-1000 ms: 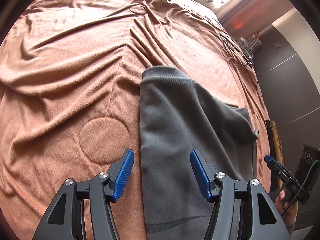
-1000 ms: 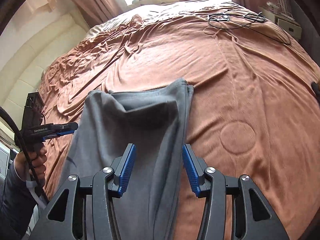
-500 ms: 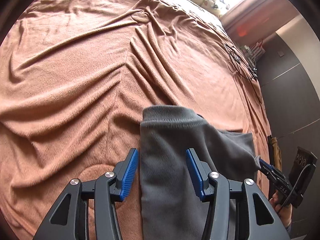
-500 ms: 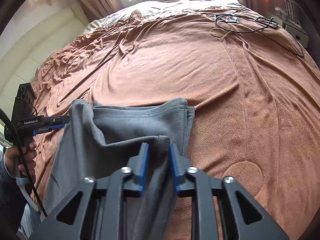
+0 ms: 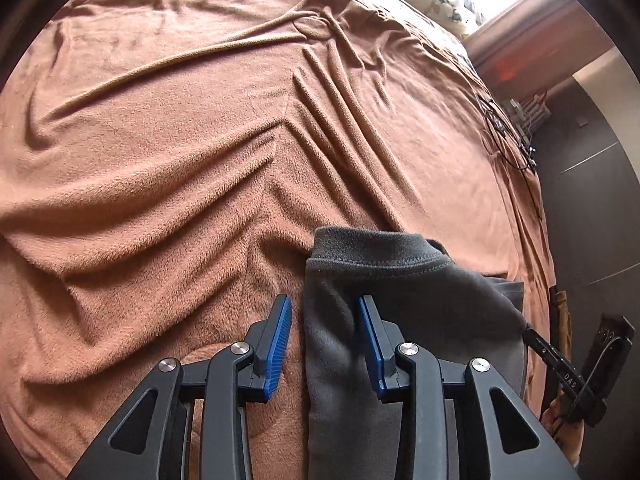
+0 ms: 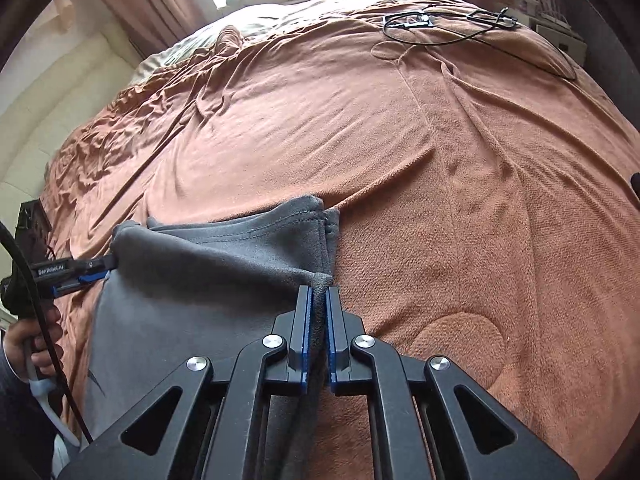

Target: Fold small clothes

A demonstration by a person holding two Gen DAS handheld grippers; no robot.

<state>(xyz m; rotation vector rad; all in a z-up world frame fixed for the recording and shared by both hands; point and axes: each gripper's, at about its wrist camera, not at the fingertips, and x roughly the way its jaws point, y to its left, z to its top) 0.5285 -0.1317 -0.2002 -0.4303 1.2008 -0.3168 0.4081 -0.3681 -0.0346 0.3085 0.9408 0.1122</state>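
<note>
Grey garment, partly folded, lying on rust-brown bedspread. Right gripper: pinched tight on one garment edge. Left gripper: jaws closing around opposite edge, pads seemingly not yet pressing cloth.

- The left gripper is seen closing, its 2 blue pads astride the edge of a grey garment.
- The garment is laid on a wrinkled brown blanket.
- The right gripper is seen clamped on the garment's far corner.
</note>
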